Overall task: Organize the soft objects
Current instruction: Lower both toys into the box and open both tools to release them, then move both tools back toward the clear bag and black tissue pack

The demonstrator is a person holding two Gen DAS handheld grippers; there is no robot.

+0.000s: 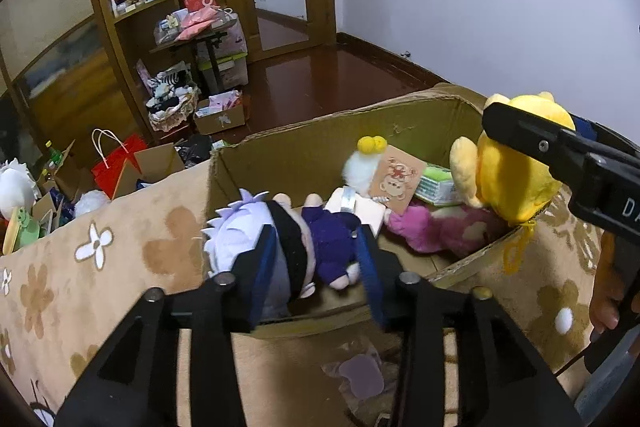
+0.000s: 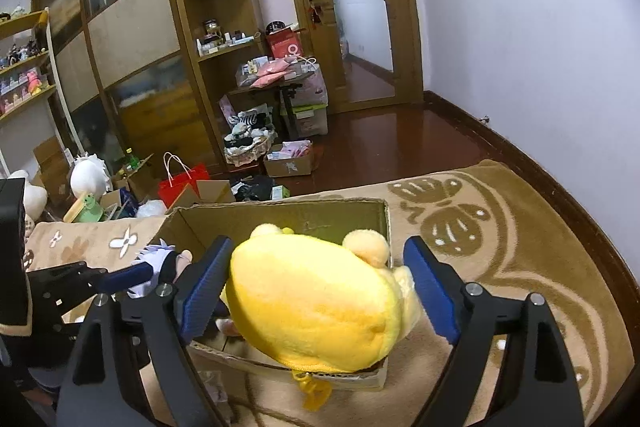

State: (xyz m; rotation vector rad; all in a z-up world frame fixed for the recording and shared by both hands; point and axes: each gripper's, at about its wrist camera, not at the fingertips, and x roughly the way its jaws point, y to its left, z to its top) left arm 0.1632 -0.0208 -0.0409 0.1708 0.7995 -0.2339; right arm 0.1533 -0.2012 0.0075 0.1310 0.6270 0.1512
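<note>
Left wrist view: left gripper [image 1: 316, 267] is straddling the white-haired doll [image 1: 280, 243], pads apparently slack, doll lying crosswise over the cardboard box [image 1: 304, 143] near wall.

Right wrist view: right gripper [image 2: 320, 291] is standing open around the yellow plush [image 2: 316, 299], which is resting on the box's near corner.

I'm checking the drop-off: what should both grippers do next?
Probably draw both back and up. The yellow plush sits on the cardboard box rim with the right gripper spread clear; the left gripper looks loosened around the white-haired doll.
</note>
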